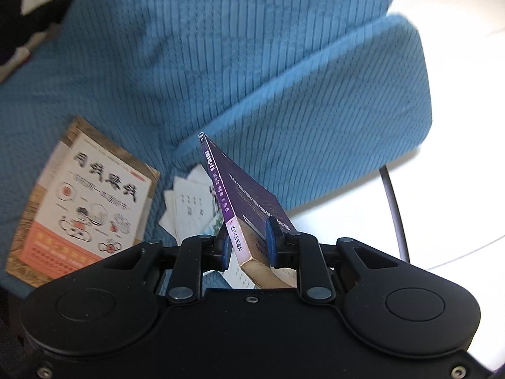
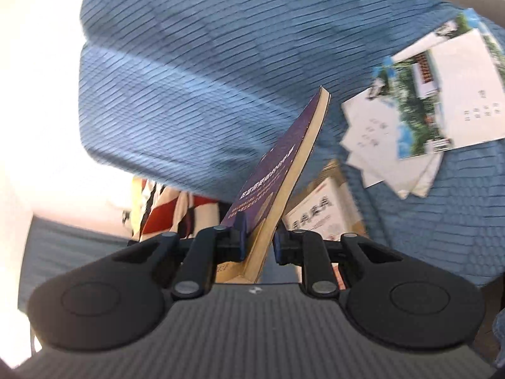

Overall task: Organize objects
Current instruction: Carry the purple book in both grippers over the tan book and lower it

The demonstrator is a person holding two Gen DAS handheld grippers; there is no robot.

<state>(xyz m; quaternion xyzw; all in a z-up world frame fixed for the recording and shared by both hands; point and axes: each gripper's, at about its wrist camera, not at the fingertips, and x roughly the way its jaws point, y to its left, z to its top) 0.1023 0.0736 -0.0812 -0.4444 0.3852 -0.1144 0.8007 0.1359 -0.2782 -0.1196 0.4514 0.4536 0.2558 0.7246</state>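
— Purple is the cover of the book, and both grippers have hold of it. The left gripper has its jaws nearly closed, blue pads pressed on spine side and cover at the book's near end. From the left wrist you read the spine lettering; the book tilts up and away over the blue ribbed sofa.

— The right wrist sees the same book from the opposite side: the page edges, yellowed, and the cover text, but no spine. The right gripper is likewise narrowed onto it, one pad on the cover, the other against the far face.

— What else lies there?

— On the sofa seat, a white and orange book lying flat, and beside it loose white sheets. The right view shows those sheets fanned out, with a photo booklet on top, which the left view barely catches behind the held book.

— Anything unclear?

— The right view is blurred; the flat book is half hidden behind the held one, and a red and black patterned thing is cut off. A dark curved tube against the white floor shows only in the left view.
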